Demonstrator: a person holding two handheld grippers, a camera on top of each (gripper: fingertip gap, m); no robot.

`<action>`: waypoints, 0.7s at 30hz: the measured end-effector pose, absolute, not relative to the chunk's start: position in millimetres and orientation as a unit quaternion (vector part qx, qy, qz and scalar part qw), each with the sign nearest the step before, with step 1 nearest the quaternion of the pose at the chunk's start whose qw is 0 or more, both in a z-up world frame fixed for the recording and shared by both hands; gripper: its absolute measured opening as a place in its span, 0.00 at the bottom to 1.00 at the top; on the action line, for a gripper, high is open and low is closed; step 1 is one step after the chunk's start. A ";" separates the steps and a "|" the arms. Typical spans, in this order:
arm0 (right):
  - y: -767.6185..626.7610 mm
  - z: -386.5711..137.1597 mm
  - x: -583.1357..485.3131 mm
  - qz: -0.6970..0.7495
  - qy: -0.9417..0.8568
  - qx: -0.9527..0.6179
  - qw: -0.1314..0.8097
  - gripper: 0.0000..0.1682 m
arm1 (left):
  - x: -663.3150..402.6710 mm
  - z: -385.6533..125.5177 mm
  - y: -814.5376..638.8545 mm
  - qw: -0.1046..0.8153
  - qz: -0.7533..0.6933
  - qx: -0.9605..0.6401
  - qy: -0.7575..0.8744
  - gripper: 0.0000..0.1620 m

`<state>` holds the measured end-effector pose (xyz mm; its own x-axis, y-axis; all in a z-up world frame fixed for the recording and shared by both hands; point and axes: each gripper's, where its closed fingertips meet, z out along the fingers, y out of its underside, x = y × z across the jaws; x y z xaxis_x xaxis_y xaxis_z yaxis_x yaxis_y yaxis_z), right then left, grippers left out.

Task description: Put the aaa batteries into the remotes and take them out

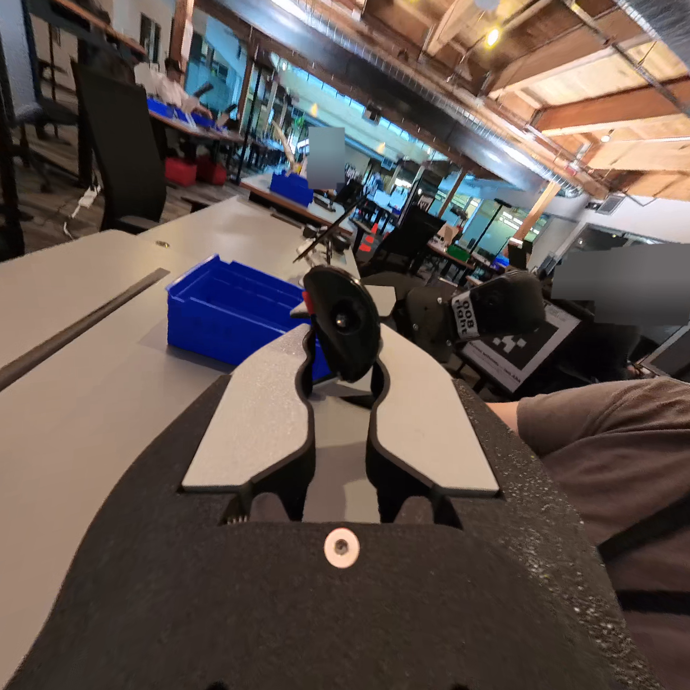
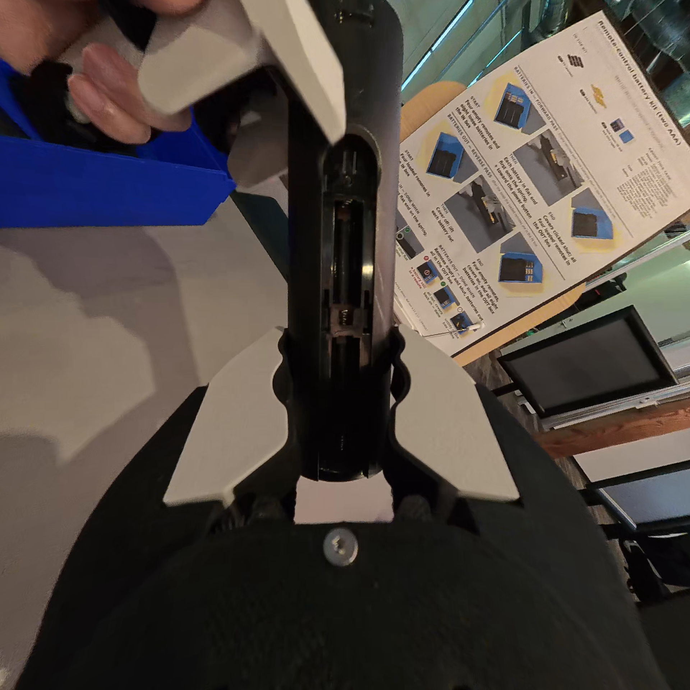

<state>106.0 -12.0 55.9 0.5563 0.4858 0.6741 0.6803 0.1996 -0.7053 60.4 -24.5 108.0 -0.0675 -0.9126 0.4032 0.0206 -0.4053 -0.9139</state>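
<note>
A black remote (image 2: 386,231) is held between both grippers above the grey table (image 2: 112,317). My right gripper (image 2: 339,336) is shut on its near end, back side up. The battery compartment (image 2: 349,254) is uncovered and looks empty, with spring contacts showing. My left gripper (image 1: 341,347) is shut on the remote's other end (image 1: 345,317), seen end-on. The left gripper's grey fingers (image 2: 246,63) show at the top of the right wrist view. The right gripper (image 1: 485,310) shows farther off in the left wrist view. No batteries or cover are in view.
A blue bin (image 1: 224,310) stands on the table just beyond the remote; it also shows in the right wrist view (image 2: 93,179). A printed instruction sheet (image 2: 541,179) stands to the right, with a dark monitor (image 2: 586,366) beside it. A person's sleeve (image 1: 597,448) is at right.
</note>
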 end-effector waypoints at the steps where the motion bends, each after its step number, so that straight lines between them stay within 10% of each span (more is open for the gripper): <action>1: -12.8 56.6 106.9 -0.078 -0.466 -0.627 0.619 0.31 | 56.1 112.3 -23.6 0.388 -0.619 -0.561 0.389 0.16; 21: -16.7 72.2 143.2 -0.094 -0.349 -0.630 0.688 0.43 | 50.2 123.6 -1.5 0.415 -0.658 -0.551 0.303 0.14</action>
<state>143.2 -16.7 72.2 0.7389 0.3097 0.5984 0.5689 0.1892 -0.8004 50.2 -1.5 123.6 -0.0487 -0.8793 0.4738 0.2117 -0.4727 -0.8554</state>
